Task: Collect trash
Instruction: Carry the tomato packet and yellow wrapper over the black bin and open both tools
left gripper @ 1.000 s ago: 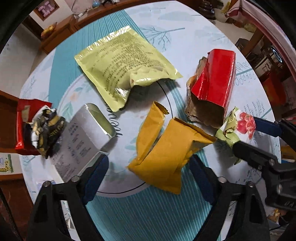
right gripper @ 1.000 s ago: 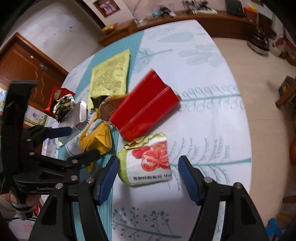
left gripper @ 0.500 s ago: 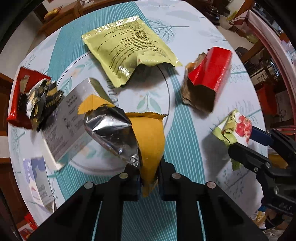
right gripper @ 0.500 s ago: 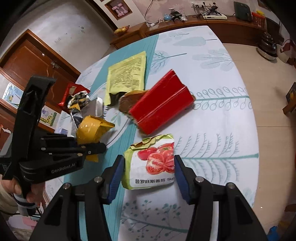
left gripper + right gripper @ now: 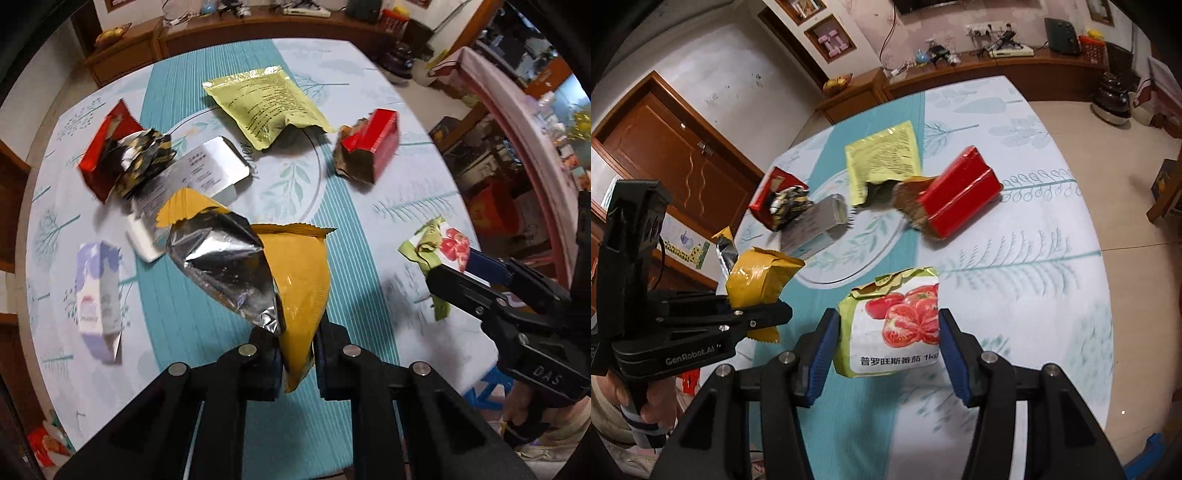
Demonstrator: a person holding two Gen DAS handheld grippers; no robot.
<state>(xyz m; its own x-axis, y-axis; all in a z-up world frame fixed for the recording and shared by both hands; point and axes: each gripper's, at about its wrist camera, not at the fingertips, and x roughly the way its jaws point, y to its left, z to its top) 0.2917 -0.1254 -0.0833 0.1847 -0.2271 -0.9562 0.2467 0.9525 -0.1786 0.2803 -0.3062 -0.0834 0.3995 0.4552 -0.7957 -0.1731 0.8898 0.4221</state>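
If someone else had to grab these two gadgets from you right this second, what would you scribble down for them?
Left gripper: shut on the orange foil bag, held above the table.
Right gripper: pads pressed on both sides of the tomato bag, also off the table.
Done: two pieces picked up. No bin in view.
Left on the table: yellow-green pouch, red carton, silver box, red packet with crumpled black-and-gold wrapper, small purple-and-white box.
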